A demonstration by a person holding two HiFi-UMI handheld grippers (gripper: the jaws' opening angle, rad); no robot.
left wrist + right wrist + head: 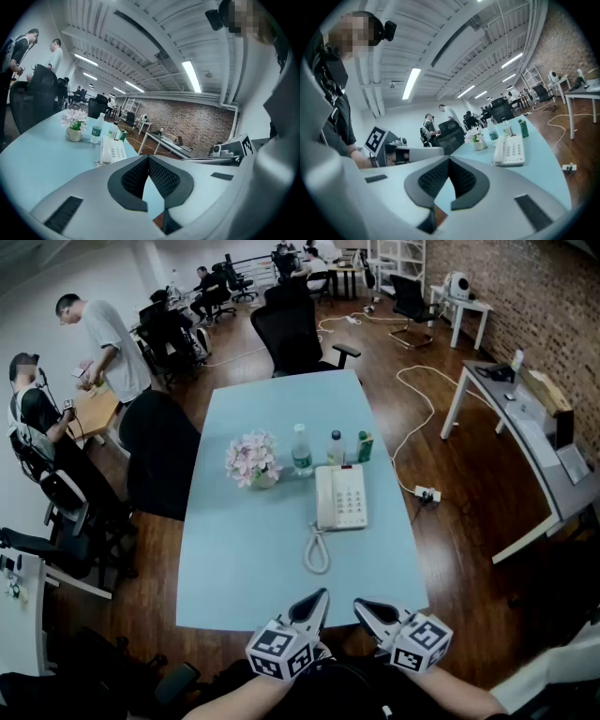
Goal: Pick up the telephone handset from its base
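**Left hand-held gripper [317, 598] and right hand-held gripper [364, 607] hovered clenched, empty, at the near edge of the table [244, 559].**
The handset [323, 498] lay on the left of its base [349, 495], mid-table; the jaws should open first, then close across its middle.

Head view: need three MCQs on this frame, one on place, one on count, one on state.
1. Where is the telephone handset?
A. on its base
B. in the right gripper
C. hanging off the table edge

2. How many bottles stand behind the telephone?
A. one
B. three
C. five

3. The left gripper is:
A. wide open
B. shut on the cord
C. shut, empty

Key: 1 A, the handset sits seated along the base; 2 B, two clear and one green stand in a row; 3 C, the fingers meet at the tips with nothing between.
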